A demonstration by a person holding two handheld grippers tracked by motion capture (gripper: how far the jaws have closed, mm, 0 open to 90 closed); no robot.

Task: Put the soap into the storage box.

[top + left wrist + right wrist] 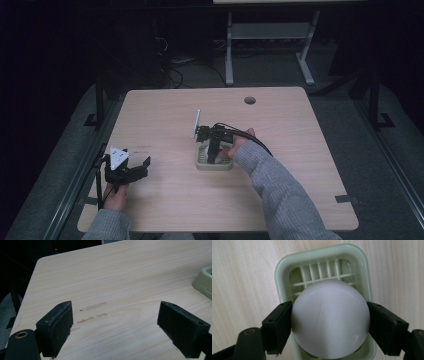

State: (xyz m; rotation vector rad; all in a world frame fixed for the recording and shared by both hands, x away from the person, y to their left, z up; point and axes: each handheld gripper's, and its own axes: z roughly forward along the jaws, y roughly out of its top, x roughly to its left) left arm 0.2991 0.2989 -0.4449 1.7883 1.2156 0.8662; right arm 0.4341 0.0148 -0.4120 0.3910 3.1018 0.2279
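Note:
A smooth white ball [329,312] is clamped between the two black jaws of my right gripper [329,321], which is shut on it. The ball sits just above or inside a pale green slotted basket [284,262]; I cannot tell whether it touches the floor of it. In the high view the right gripper [212,150] points down into the basket [202,165] at the table's middle. My left gripper [140,169] rests near the left edge, held by a hand, open and holding nothing. Between its jaws [116,327] lies bare wood, with the basket's corner [202,281] far right.
The light wooden table [300,150] has a round cable hole [249,100] at the back. Faint tape marks [96,306] lie ahead of the left gripper. A grey-sleeved forearm [280,195] crosses the front right. Another desk's legs [229,50] stand behind.

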